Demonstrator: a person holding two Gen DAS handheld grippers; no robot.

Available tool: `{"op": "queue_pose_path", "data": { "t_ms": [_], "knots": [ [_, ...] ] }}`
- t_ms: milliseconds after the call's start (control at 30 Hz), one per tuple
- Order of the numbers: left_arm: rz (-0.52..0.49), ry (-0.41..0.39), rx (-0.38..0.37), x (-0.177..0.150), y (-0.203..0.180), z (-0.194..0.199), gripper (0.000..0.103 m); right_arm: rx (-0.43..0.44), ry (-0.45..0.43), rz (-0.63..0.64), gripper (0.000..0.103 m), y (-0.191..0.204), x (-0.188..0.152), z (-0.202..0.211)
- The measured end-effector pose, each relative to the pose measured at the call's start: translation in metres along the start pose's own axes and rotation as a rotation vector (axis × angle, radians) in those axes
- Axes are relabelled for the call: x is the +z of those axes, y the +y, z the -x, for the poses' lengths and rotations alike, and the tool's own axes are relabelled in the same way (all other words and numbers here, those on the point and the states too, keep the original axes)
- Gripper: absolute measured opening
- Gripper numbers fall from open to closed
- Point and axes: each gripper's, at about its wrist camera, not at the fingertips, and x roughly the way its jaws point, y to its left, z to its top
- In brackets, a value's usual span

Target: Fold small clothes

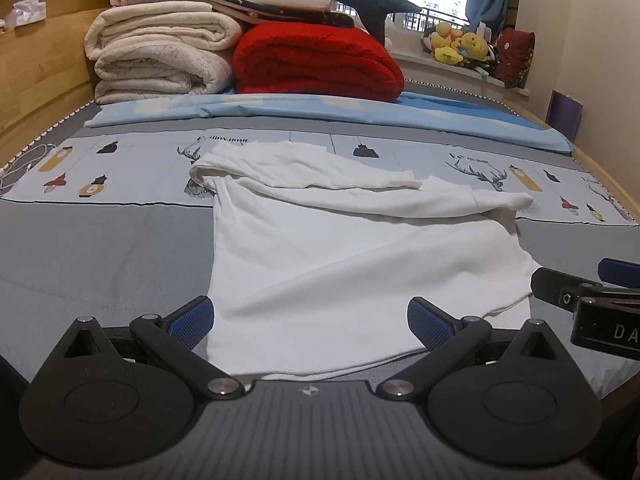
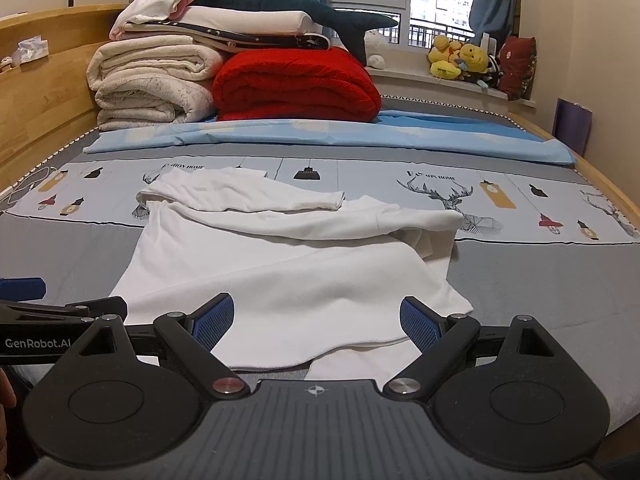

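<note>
I hold the left hand-held gripper [image 1: 311, 322] and right hand-held gripper [image 2: 316, 320] side by side, low, jaws spread wide, both gripping nothing.

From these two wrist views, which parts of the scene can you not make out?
- White long-sleeved top: its near hem is hidden behind the left tongs in the left wrist view, and behind the right tongs in the right wrist view.
- Whether either open pair touches the cloth: cannot tell.
- Lettering on the bed sheet: too small to read.
- Plush toys on the windowsill: too small to identify.
</note>
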Motion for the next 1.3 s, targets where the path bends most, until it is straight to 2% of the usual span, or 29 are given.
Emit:
{"op": "queue_pose_path", "data": {
  "t_ms": [1000,1300],
  "knots": [
    [-0.021,-0.018,-0.023,-0.0002,-0.0046,0.0022,0.103,0.006,-0.011,0.015,0.088,0.0036,0.0018,0.0043],
    [-0.025,-0.026,-0.025,0.0003,-0.006,0.0026,0.103,0.002,-0.04,0.028,0.088,0.0062,0.0007,0.0067]
  ]
}}
